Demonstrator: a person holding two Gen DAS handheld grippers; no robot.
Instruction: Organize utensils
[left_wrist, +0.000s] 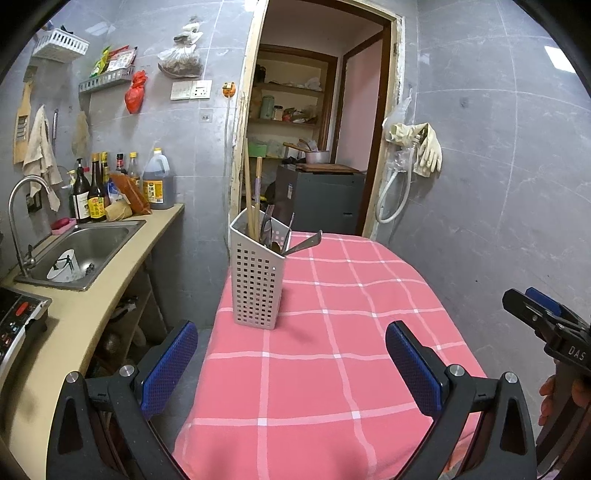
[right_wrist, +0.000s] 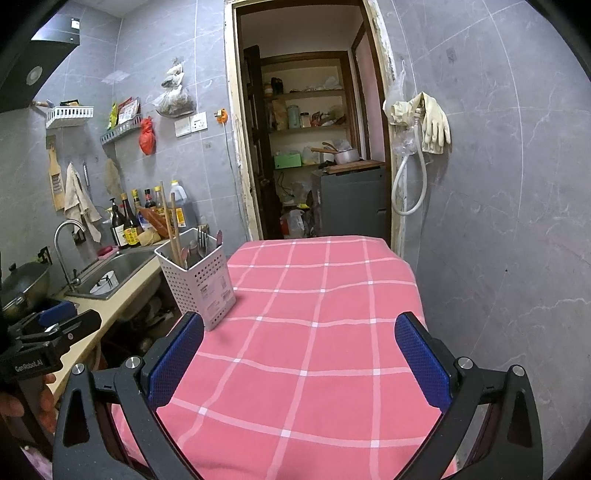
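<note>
Left hand-held gripper (left_wrist: 291, 373) sits nearest, low over the near edge of the surface (left_wrist: 332, 387) with its pink-and-white checked cloth; blue-padded fingers spread wide, nothing between them. Right hand-held gripper (right_wrist: 299, 369) is the same: wide, empty, hovering over the near cloth, and in the left wrist view it shows only at the far right edge. The cloth between both tools and the target is bare, with no loose utensils on it that I can see. The target is the white perforated plastic utensil holder (left_wrist: 256, 280), upright at the far-left part of the surface, by the edge facing the beige sink counter (left_wrist: 110, 288). From the left tool it lies almost dead ahead, slightly left of centre; from the right tool it is well off to the front-left, beyond the left finger. So the left side has the straighter line, I'd judge, and is somewhat nearer. Contents stand roughly vertical: long wooden chopsticks (left_wrist: 251, 192) rise well above the rim, darker metal cutlery sits lower, and one grey metal handle (left_wrist: 304, 242) leans out over the right rim, pointing right and slightly up. That leaning handle is the outlier; its long axis runs across the left tool's approach, so a grasp would likely need the fingers turned across it. Beyond, an open doorway (left_wrist: 314, 122) leads to shelves.
</note>
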